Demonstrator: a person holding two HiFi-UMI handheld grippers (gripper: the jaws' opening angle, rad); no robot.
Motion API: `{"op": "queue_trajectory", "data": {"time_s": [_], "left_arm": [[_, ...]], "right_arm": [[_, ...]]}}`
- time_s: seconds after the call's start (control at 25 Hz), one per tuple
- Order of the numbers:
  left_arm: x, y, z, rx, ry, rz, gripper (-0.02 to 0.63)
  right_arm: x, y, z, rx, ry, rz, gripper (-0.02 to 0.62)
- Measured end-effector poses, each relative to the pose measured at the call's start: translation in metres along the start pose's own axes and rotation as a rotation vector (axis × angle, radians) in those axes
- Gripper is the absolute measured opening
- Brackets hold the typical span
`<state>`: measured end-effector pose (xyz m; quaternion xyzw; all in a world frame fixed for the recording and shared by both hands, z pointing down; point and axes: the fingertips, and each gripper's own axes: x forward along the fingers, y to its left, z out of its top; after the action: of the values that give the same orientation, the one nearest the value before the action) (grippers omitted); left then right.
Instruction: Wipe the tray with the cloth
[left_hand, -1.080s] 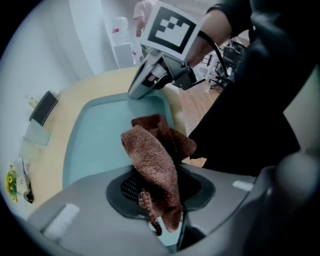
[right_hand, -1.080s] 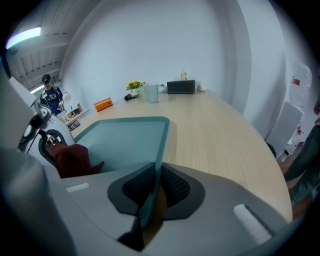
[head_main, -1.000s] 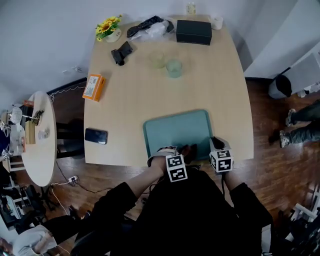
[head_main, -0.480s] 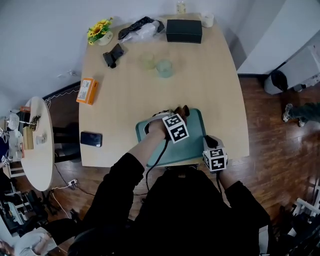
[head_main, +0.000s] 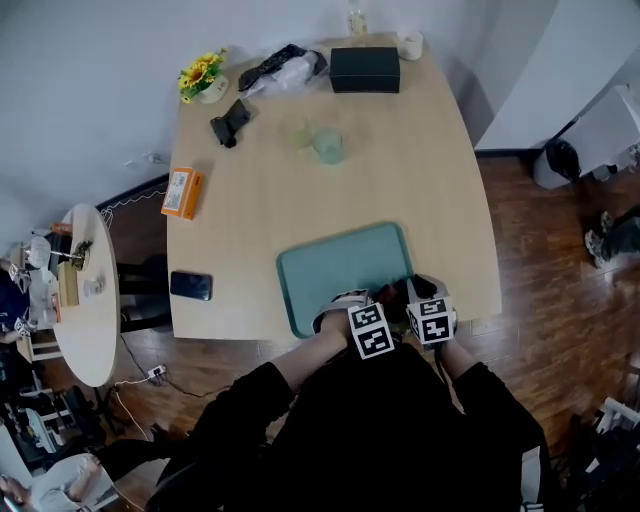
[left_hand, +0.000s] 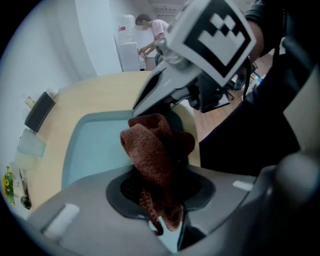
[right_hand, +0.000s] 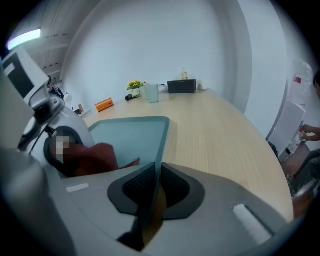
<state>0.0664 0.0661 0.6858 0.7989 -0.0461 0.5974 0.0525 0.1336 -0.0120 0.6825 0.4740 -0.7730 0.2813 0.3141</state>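
Observation:
A teal tray (head_main: 340, 268) lies at the near edge of the wooden table (head_main: 300, 200). My left gripper (head_main: 384, 300) is shut on a bunched brown cloth (head_main: 388, 294) and points steeply down at the tray's near right part. In the left gripper view the cloth (left_hand: 155, 155) sticks up from between the jaws over the tray (left_hand: 95, 150). My right gripper (head_main: 426, 292) is shut on the tray's right rim (right_hand: 161, 145); the rim runs between its closed jaws. In the right gripper view the cloth (right_hand: 95, 157) lies just to the left, on the tray.
A black phone (head_main: 190, 286) lies left of the tray and an orange box (head_main: 182, 193) sits at the table's left edge. Two glasses (head_main: 326, 146), a black box (head_main: 364, 69) and yellow flowers (head_main: 203, 77) stand at the far end. A round side table (head_main: 85, 290) is on the left.
My left gripper carried the cloth out to the tray's far edge, then back to the near edge, now further right and close to the right gripper. The right gripper kept its hold.

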Motion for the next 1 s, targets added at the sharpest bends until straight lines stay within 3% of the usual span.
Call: {"op": "queue_trajectory", "data": {"time_s": [0.12, 0.24, 0.4, 0.56, 0.64, 0.84, 1.0], "left_arm": [[0.005, -0.014, 0.000, -0.020, -0.005, -0.008, 0.100], [0.005, 0.000, 0.000, -0.038, 0.002, -0.009, 0.101], [0.003, 0.068, 0.001, -0.105, 0.017, 0.078, 0.103], [0.000, 0.156, 0.013, -0.147, 0.062, 0.215, 0.103], [0.000, 0.181, 0.021, -0.156, 0.082, 0.238, 0.103], [0.005, 0.173, 0.044, -0.149, 0.087, 0.242, 0.103], [0.008, 0.124, 0.056, -0.163, 0.052, 0.175, 0.103]], "right_arm": [[0.000, 0.001, -0.001, 0.000, 0.000, 0.002, 0.038], [0.000, 0.001, 0.000, -0.003, -0.001, 0.000, 0.038], [0.000, 0.002, 0.001, -0.004, 0.002, 0.010, 0.038], [-0.001, 0.004, 0.000, 0.002, 0.013, 0.019, 0.038], [-0.001, 0.004, 0.001, 0.004, 0.014, 0.023, 0.038], [-0.002, 0.003, 0.001, 0.003, 0.007, 0.033, 0.037], [-0.003, 0.000, 0.000, 0.010, 0.013, 0.042, 0.037]]}}
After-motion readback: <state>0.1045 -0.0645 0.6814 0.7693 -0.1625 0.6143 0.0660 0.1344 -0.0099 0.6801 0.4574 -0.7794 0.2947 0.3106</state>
